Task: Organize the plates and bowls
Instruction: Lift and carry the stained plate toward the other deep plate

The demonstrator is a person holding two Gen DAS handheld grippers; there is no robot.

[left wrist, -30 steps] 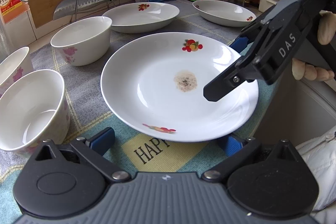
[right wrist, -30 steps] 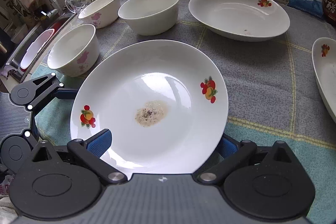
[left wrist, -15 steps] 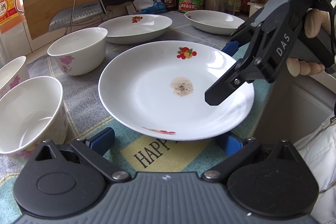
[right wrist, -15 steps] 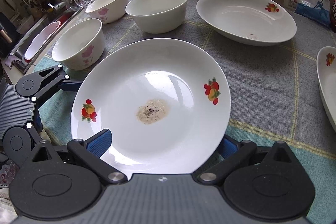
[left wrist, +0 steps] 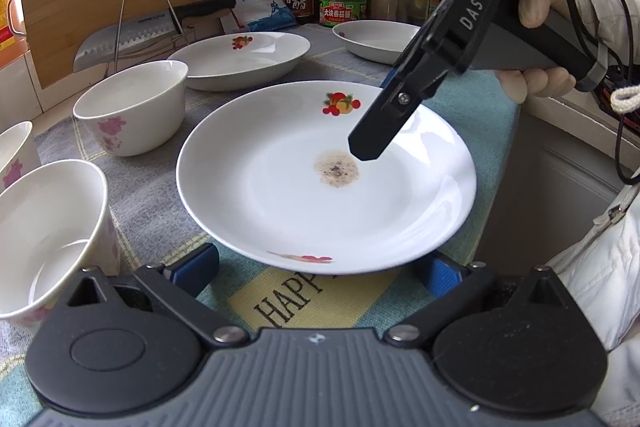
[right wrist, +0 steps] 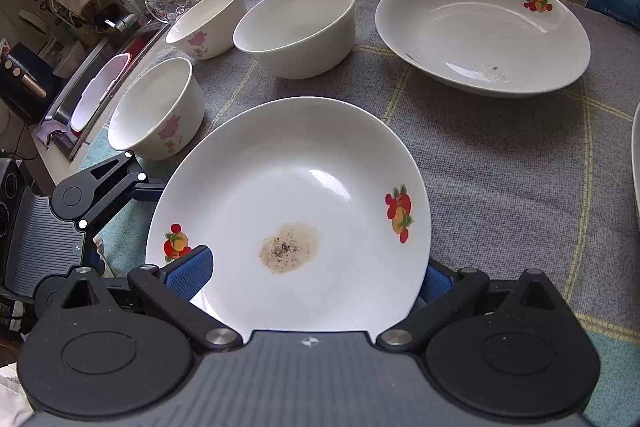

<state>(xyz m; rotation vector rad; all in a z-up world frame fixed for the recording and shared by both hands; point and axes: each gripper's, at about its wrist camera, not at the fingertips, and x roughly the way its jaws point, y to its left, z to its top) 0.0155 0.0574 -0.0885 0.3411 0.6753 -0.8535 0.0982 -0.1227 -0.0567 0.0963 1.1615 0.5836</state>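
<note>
We have the right gripper (right wrist: pixel 308 275) clamped on the near rim of the stained plate (right wrist: pixel 280 195), one blue pad (right wrist: pixel 190 271) above the rim and the other below it, near side. The plate is lifted off the mat (right wrist: pixel 500 163) and tilted, far edge slightly higher than the held edge; round, so no long axis, but its open face points up and a bit toward the right wrist camera. A brown speckled stain (right wrist: pixel 289 247) sits at its centre, with fruit prints on the rim left and right. In the left wrist view our left gripper (left wrist: pixel 316 269) is spread wide just beneath the plate's near edge (left wrist: pixel 304 259), pads either side, not touching it as far as we can tell. Three bowls (right wrist: pixel 158 109) (right wrist: pixel 298 27) (right wrist: pixel 208 21) stand on the mat to the left and behind, a second plate (right wrist: pixel 480 31) back right, a third (left wrist: pixel 376 39) further right.
</note>
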